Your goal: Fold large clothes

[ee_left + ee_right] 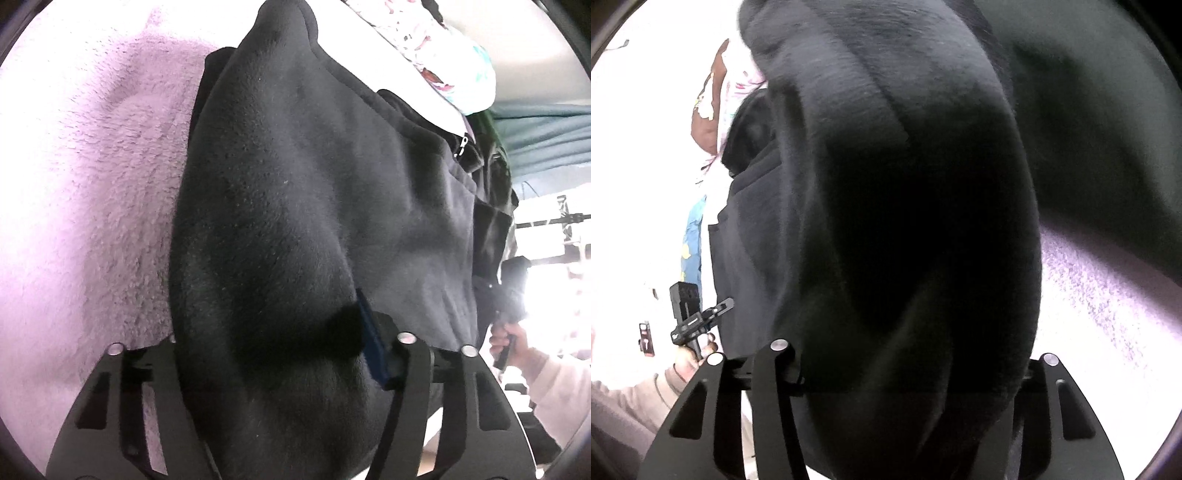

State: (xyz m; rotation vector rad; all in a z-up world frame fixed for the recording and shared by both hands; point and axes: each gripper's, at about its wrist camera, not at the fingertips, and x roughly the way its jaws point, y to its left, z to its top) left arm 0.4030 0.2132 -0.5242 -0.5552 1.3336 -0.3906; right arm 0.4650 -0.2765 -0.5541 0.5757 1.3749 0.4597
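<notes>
A large black fleece garment (295, 177) with a zipper (461, 146) drapes over a pale pink fluffy blanket (92, 184). A thick fold of it fills my left gripper (273, 325); the blue pad (373, 343) of one finger presses into the fleece, and the other finger is hidden under cloth. In the right wrist view the same garment (916, 184) bulges between the arms of my right gripper (908, 350) and covers both fingers. Each view shows the other gripper at its edge, the right gripper (511, 295) and the left gripper (690, 317), each held by a hand.
The pink blanket (1089, 295) spreads beside the garment. A white flower-print cloth (443, 48) lies at the garment's far end, with teal fabric (546, 136) beyond it. A person's light sleeve (554, 384) shows at the edge of the left wrist view.
</notes>
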